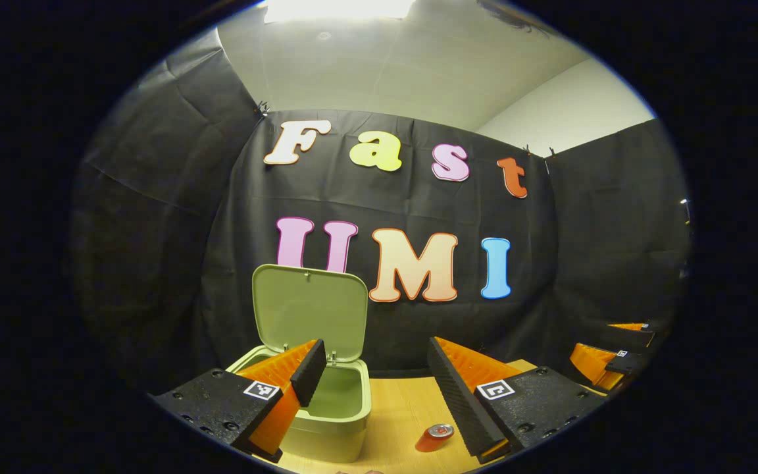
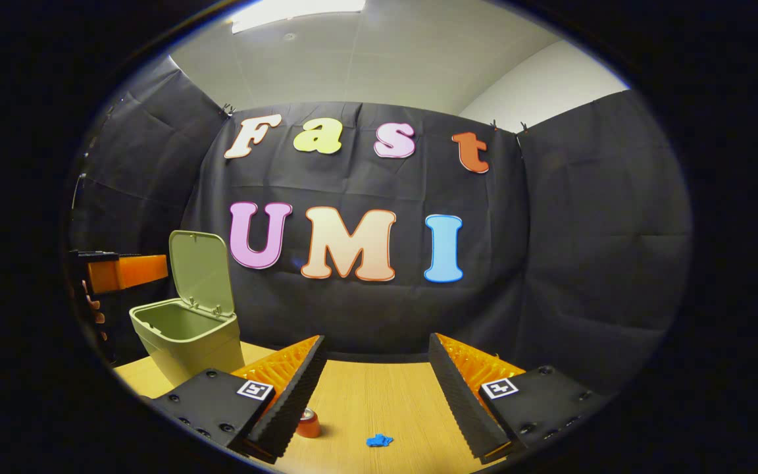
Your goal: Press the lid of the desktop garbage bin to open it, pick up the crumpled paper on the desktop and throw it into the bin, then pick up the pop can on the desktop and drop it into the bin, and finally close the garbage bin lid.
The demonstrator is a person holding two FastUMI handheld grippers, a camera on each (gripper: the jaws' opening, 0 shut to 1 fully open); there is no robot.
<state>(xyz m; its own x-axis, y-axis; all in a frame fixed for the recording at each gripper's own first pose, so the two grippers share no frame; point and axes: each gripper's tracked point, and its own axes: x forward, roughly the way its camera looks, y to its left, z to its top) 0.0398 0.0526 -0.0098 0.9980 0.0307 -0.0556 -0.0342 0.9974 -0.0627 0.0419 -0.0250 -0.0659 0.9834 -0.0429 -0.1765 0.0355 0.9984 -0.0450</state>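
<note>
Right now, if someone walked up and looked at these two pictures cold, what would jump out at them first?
First the green bin at the left of the wooden table, its lid standing upright and open. Next the red pop can lying on the table near the front, with a small blue crumpled paper beside it. Both the left gripper and right gripper hang above the table with jaws wide and nothing between them.

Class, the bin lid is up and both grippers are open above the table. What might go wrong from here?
1. The crumpled paper is small and flat on the table; the right gripper may pinch past it.
2. The pop can lies on its side, so it may roll when touched.
3. The upright lid of the bin could be knocked shut by the left gripper.
</note>
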